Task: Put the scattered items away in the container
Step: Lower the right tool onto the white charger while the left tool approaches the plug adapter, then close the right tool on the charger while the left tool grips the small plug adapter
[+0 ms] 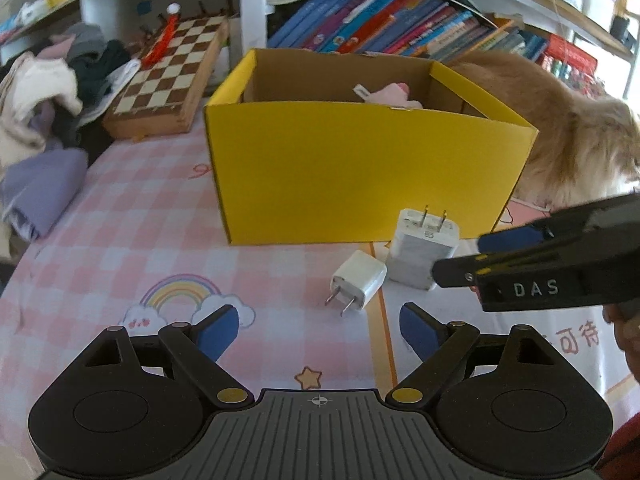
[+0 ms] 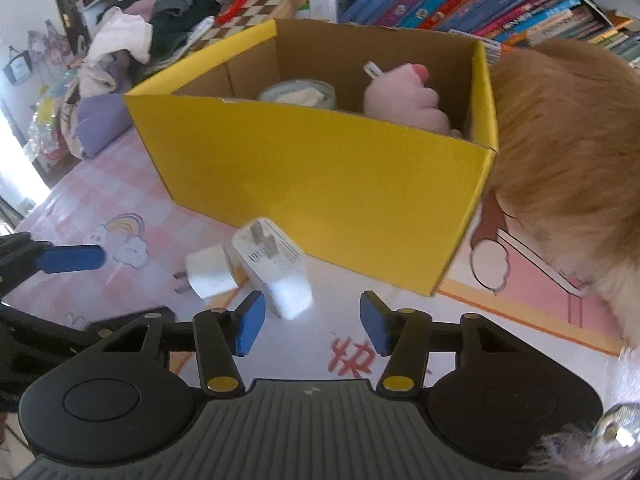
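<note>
Counter cloth, pink-checked with a rainbow print, carries a yellow cardboard box at its far middle; a pink plush toy and a round clear tub lie inside. Near the box's front wall stands a large white charger, prongs up, with a small white plug on its side just left of it. Left tongs and right tongs both hover released, holding nothing, near the chargers.
</note>
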`<state>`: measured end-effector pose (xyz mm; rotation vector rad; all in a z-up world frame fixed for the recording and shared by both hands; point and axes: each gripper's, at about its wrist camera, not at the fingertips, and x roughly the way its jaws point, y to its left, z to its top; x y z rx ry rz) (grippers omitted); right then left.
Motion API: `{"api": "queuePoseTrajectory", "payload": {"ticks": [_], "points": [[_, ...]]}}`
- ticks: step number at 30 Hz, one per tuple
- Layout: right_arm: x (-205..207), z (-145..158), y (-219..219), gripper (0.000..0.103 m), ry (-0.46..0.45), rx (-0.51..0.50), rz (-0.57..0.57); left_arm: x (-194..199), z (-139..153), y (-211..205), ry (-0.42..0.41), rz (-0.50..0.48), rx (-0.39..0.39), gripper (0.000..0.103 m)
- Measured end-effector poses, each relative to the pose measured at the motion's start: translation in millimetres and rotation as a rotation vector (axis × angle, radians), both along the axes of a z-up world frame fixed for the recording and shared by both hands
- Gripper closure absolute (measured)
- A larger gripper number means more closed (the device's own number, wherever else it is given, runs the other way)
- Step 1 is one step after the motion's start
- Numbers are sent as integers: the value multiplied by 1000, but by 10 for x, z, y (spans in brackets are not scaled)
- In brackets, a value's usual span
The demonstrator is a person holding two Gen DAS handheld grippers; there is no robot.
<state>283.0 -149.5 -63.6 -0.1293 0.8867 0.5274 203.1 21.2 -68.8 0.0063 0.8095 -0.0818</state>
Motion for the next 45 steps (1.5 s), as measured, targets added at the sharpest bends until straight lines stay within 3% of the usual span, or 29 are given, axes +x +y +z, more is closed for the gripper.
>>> {"api": "queuePoseTrajectory", "payload": {"ticks": [11,24,26,34,45], "points": [[219,2,76,67,26,64,76,353,-67,-149,19,-104,22,29],[297,-1,132,67,48,78,111,493,-219,-179,47,-127,15,40],[304,-5,141,67,50,79,110,487,-234,-196,44,-140,32,47],[349,-28,163,67,61,76,113,499,-243,-237,37,-191,57,58],[375,-58,197,67,76,58,110,471,-251,-180,23,-200,35,62]]}}
